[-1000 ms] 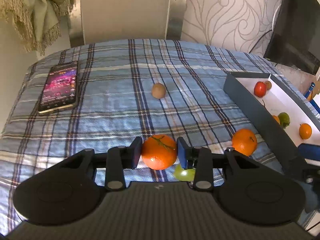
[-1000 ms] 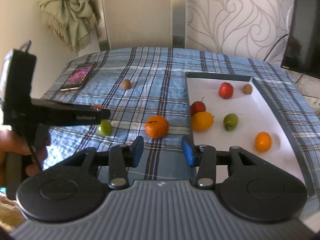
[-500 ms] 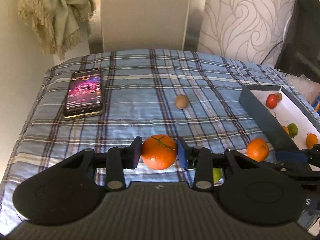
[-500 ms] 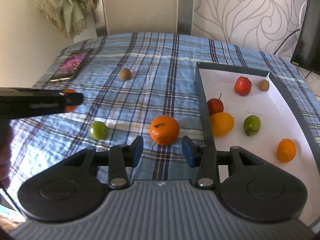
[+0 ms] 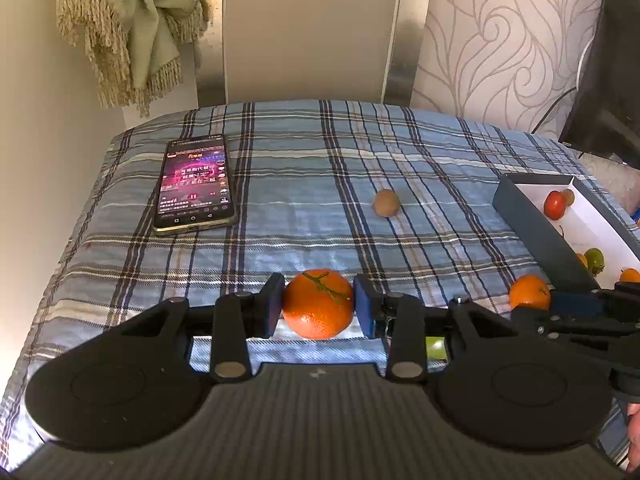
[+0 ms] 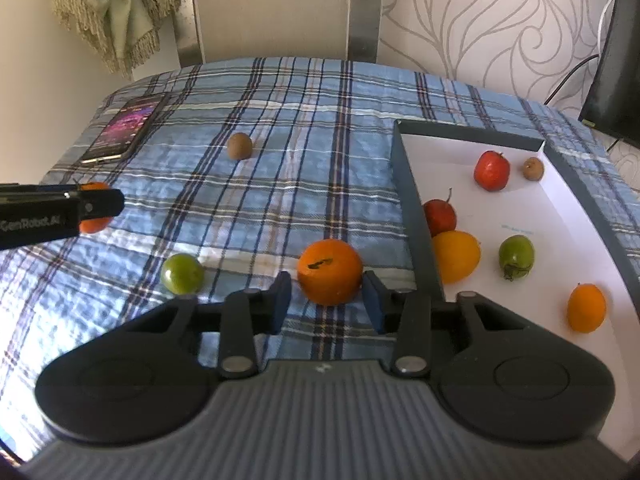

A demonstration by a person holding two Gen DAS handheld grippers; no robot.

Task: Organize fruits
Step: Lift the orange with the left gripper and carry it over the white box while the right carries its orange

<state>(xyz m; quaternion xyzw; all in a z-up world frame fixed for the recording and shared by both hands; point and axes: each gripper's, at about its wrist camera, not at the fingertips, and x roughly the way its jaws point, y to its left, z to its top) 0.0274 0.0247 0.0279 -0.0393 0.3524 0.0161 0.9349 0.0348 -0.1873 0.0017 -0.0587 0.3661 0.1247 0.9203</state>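
Note:
My left gripper point(image 5: 319, 304) is shut on an orange tangerine point(image 5: 318, 304) and holds it above the plaid cloth; it also shows at the left of the right wrist view point(image 6: 94, 208). My right gripper point(image 6: 326, 300) is open, its pads on either side of a second tangerine point(image 6: 330, 271) that lies on the cloth beside the box wall. A green fruit point(image 6: 182, 273) and a brown kiwi point(image 6: 240, 146) lie loose on the cloth. The dark-walled white box point(image 6: 412, 200) holds several fruits.
A lit phone point(image 5: 195, 184) lies at the far left of the cloth. A fringed scarf point(image 5: 132, 20) hangs on the wall behind. A dark screen point(image 5: 612, 80) stands at the back right. The table edge falls away on the left.
My left gripper has risen and drawn back with its tangerine. My right gripper has moved forward and down, so the second tangerine now sits between its open fingers.

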